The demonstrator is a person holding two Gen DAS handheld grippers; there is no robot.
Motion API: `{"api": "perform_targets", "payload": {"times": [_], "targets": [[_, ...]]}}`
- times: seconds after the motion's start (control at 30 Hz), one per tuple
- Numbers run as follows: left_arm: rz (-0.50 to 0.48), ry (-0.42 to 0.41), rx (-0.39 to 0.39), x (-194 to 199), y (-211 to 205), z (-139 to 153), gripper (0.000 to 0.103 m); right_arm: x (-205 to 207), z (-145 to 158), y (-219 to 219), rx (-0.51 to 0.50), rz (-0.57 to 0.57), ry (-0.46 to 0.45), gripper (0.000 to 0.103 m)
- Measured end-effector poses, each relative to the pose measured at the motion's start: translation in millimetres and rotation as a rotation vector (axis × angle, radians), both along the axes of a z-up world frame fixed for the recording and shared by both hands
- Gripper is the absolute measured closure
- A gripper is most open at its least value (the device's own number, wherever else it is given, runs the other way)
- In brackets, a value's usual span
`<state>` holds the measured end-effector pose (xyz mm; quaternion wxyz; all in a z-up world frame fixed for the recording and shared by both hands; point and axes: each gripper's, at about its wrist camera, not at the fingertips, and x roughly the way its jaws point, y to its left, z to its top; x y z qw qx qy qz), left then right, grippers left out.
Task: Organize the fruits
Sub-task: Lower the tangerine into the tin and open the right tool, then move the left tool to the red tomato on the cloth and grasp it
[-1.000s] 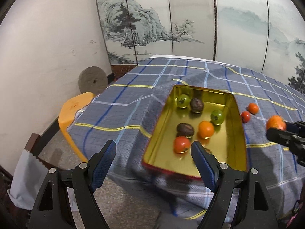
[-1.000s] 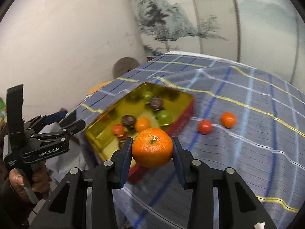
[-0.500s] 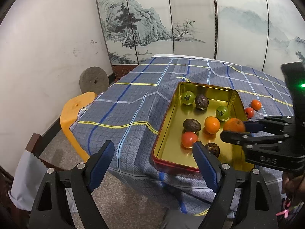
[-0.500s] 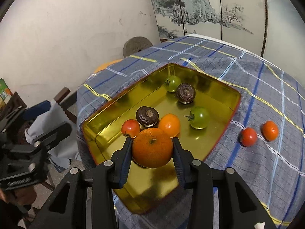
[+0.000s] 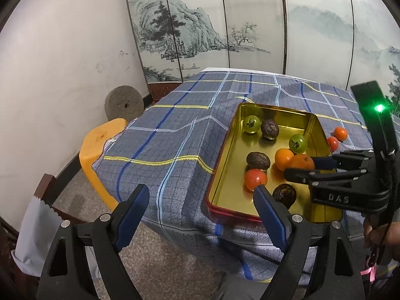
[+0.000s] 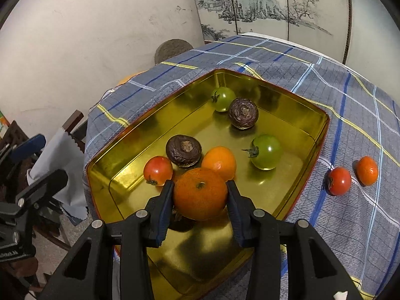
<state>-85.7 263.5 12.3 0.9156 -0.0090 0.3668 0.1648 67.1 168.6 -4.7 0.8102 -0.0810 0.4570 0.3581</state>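
A gold tin tray (image 6: 322, 130) with a red outer rim sits on the blue plaid cloth. In it lie two green tomatoes, a red tomato (image 6: 158, 170), an orange fruit (image 6: 220, 161) and dark brown fruits. My right gripper (image 6: 200, 183) is low over the tray's near half with a mandarin (image 6: 200, 195) between its pads. Its jaws are opening, though both pads still touch the fruit. In the left wrist view the right gripper (image 5: 300, 166) reaches in from the right. My left gripper (image 5: 201, 188) hangs wide open, holding nothing, off the table's near corner.
A red tomato (image 6: 338, 181) and a small orange fruit (image 6: 367, 170) lie on the cloth right of the tray. Left of the table stand an orange stool (image 5: 100, 145) and a round millstone (image 5: 124, 103). A painted folding screen (image 5: 250, 25) closes the back.
My right gripper carried the mandarin from above the cloth in over the tray and down toward its floor. The left gripper stayed where it was, its jaws slightly wider.
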Motion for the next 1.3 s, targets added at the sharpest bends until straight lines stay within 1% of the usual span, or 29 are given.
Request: {"api": "perform_targets", "payload": {"times": [0.03, 0.1, 0.17, 0.27, 0.4, 0.5, 0.6, 0.73, 0.77, 0.83, 0.9, 0.93, 0.97, 1.03, 1.1, 1.13, 1.17, 1.2, 1.23, 1.27, 1.3], "targets": [[0.000, 0.003, 0.000, 0.7, -0.1, -0.9, 0.018, 0.7, 1.1, -1.2, 0.014, -0.004, 0.001, 0.058], [-0.002, 0.004, -0.002, 0.7, -0.4, -1.9, 0.018, 0.7, 5.7, -4.4, 0.042, -0.007, -0.006, 0.045], [-0.002, 0.010, 0.000, 1.8, -1.2, -3.2, 0.017, 0.3, 11.7, -7.5, 0.072, -0.004, -0.017, 0.039], [-0.005, 0.010, 0.000, 1.7, -2.2, -2.6, 0.017, -1.5, 20.9, -13.5, 0.096, -0.016, -0.042, 0.039], [-0.013, 0.011, 0.010, 1.8, -5.9, -1.3, 0.017, -4.5, 32.2, -39.0, 0.136, -0.063, -0.063, 0.037], [-0.024, 0.017, 0.015, 3.4, -10.4, -0.6, 0.017, -8.1, 35.5, -72.3, 0.151, -0.123, -0.072, 0.035], [-0.054, 0.016, 0.010, 5.1, -18.1, 3.1, 0.017, -9.3, 33.7, -116.3, 0.138, -0.202, -0.078, 0.035], [-0.161, 0.012, -0.022, 13.9, -39.0, 13.6, 0.017, -6.0, 26.0, -184.0, 0.066, -0.324, -0.094, 0.035], [-0.181, 0.006, -0.022, 15.9, -43.5, 16.7, 0.017, -4.3, 21.9, -208.2, 0.034, -0.372, -0.097, 0.035], [-0.238, -0.012, -0.015, 21.8, -59.3, 25.8, 0.017, -2.4, 17.0, -240.0, -0.013, -0.433, -0.104, 0.035], [-0.317, -0.030, -0.041, 31.0, -76.6, 35.8, 0.017, -2.3, 9.9, -278.0, -0.062, -0.503, -0.108, 0.035], [-0.352, -0.037, -0.059, 35.7, -83.6, 39.7, 0.017, -1.8, 6.5, -289.4, -0.070, -0.522, -0.105, 0.035], [-0.403, -0.040, -0.082, 43.7, -94.7, 44.0, 0.017, -2.0, 3.0, -309.8, -0.074, -0.560, -0.097, 0.035], [-0.493, -0.025, -0.113, 60.0, -112.0, 48.0, 0.018, -1.2, -2.2, -339.3, -0.061, -0.611, -0.079, 0.035], [-0.597, -0.008, -0.134, 79.7, -132.6, 50.9, 0.024, -0.5, -5.4, -358.1, -0.048, -0.645, -0.071, 0.035], [-0.659, -0.003, -0.123, 91.1, -144.7, 52.4, 0.026, -0.4, -7.7, -368.5, -0.032, -0.660, -0.064, 0.035], [-0.698, 0.006, -0.110, 99.2, -152.7, 53.6, 0.026, 0.1, -9.4, -374.0, -0.024, -0.664, -0.062, 0.035], [-0.759, 0.028, -0.092, 110.8, -164.0, 52.2, 0.027, 0.3, -11.7, -378.6, -0.013, -0.668, -0.058, 0.035], [-0.826, 0.051, -0.068, 123.8, -174.9, 49.5, 0.030, 0.6, -14.5, -380.9, -0.004, -0.666, -0.054, 0.035], [-0.862, 0.065, -0.047, 130.6, -181.6, 46.5, 0.037, 0.1, -16.3, -381.7, 0.002, -0.664, -0.051, 0.034], [-0.915, 0.097, -0.009, 142.2, -191.3, 41.6, 0.037, -0.3, -17.6, -381.6, 0.013, -0.662, -0.052, 0.034]]}}
